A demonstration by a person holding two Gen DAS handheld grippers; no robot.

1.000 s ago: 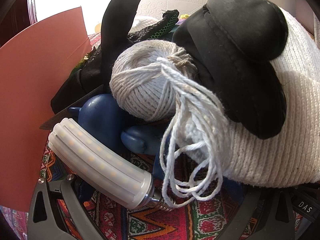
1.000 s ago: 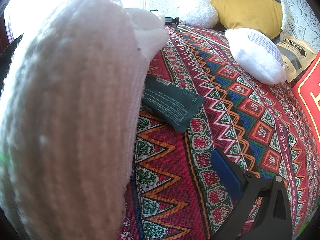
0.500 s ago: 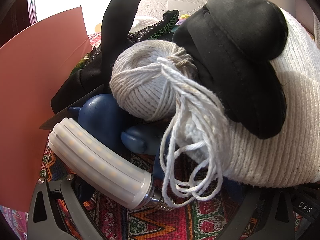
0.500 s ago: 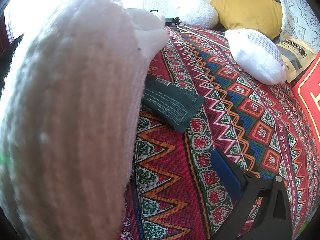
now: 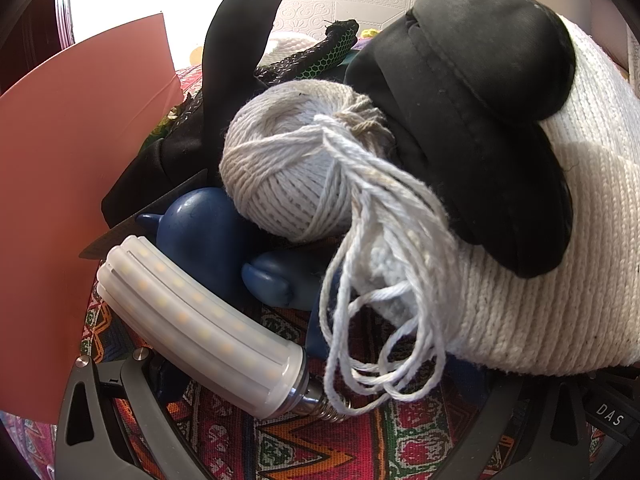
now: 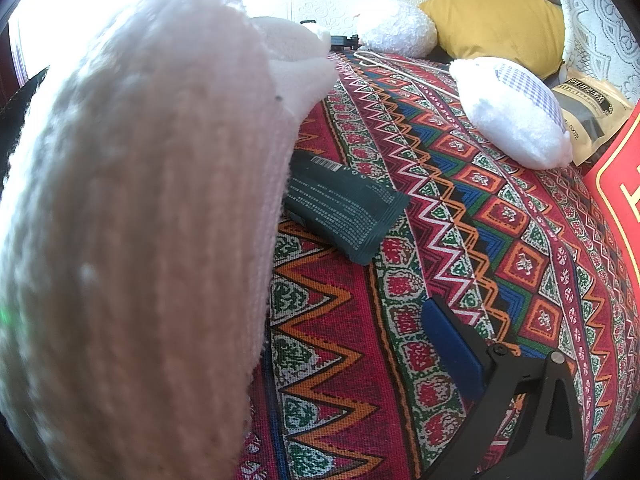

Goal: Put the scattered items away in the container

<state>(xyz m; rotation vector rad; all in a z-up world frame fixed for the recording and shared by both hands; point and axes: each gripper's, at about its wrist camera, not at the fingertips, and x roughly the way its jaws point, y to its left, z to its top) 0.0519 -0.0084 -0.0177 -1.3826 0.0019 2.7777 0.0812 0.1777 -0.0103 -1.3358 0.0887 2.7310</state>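
In the left wrist view a white woven basket (image 5: 532,300) lies tipped on its side, and its contents spill out: a black cap (image 5: 480,112), a ball of white string (image 5: 296,168) with loose loops, a blue toy (image 5: 208,236), a black glove (image 5: 236,52). A white LED corn bulb (image 5: 200,328) lies across my left gripper (image 5: 312,412), whose fingers stand wide apart. In the right wrist view the basket (image 6: 140,220) fills the left side, pressed against my right gripper; only the right finger (image 6: 452,348) shows. A dark green packet (image 6: 344,208) lies beside the basket.
A pink card (image 5: 60,200) stands at the left. On the patterned cloth (image 6: 460,220) lie a white fluffy pouch (image 6: 512,120), a white plush (image 6: 396,28), a yellow cushion (image 6: 496,16), a beige bag (image 6: 588,112) and a red box (image 6: 620,200).
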